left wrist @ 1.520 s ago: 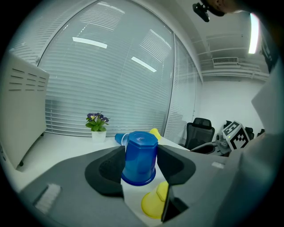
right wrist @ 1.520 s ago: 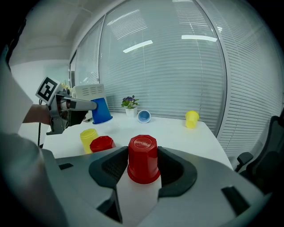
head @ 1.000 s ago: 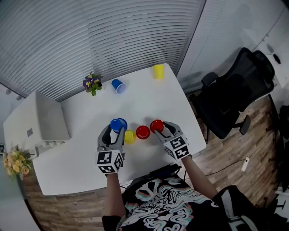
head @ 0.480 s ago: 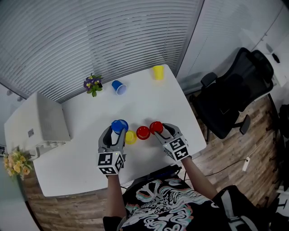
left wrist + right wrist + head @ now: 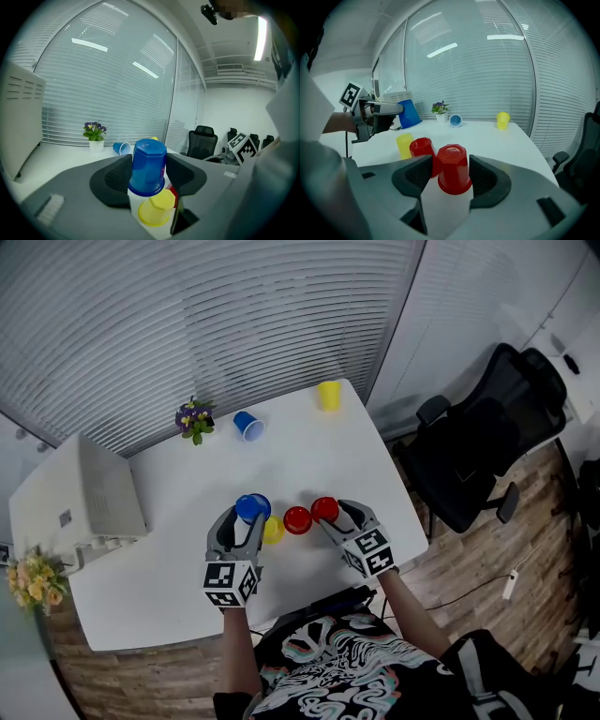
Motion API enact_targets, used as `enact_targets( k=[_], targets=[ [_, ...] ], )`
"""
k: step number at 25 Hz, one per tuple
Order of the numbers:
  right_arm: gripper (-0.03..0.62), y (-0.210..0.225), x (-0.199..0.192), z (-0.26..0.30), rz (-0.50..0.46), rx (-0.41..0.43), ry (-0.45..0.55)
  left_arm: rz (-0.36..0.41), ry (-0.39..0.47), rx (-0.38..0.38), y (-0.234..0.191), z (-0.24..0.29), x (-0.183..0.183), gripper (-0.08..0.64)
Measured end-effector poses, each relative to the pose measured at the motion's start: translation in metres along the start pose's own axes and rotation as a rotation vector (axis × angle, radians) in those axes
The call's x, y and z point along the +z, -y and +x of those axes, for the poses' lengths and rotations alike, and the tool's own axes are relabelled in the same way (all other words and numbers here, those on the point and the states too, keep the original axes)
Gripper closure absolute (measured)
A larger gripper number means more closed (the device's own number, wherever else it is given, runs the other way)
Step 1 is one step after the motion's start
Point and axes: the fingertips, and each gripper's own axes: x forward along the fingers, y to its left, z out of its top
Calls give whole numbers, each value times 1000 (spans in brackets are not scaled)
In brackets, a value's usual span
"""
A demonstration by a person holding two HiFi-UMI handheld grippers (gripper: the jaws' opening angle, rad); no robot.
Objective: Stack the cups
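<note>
Fingers [image 5: 483, 178] of the right gripper [image 5: 330, 517] sit close round the red cup [image 5: 453, 168], so it could be clipped on pull-back and knocked into the second red cup [image 5: 423, 147] beside it. The jaws have just been opened, and the cup stands loose between them on the table [image 5: 309, 446]. The left gripper [image 5: 246, 517] is clamped on the blue cup [image 5: 149, 161], held tilted above the yellow cup [image 5: 159, 208], which could be tipped by an off-centre drop.

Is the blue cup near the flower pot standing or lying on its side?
On its side: the blue cup by the flower pot shows its open mouth sideways.
</note>
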Motion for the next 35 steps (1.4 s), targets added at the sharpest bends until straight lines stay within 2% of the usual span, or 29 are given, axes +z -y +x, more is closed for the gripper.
enact_targets(
  k=[3, 8, 17, 27, 35],
  targets=[
    [333, -2, 0, -1, 2, 8, 2, 11, 4, -29, 5, 0, 2, 336],
    [328, -4, 0, -7, 23, 10, 13, 27, 7, -128, 24, 0, 6, 336],
    [330, -10, 2, -17, 28, 10, 33, 129, -95, -226, 55, 5, -9, 336],
    [333, -6, -1, -22, 38, 11, 37, 160, -146, -243, 63, 11, -18, 334],
    [337, -3, -4, -23, 43, 13, 37, 177, -156, -243, 64, 13, -22, 333]
  ],
)
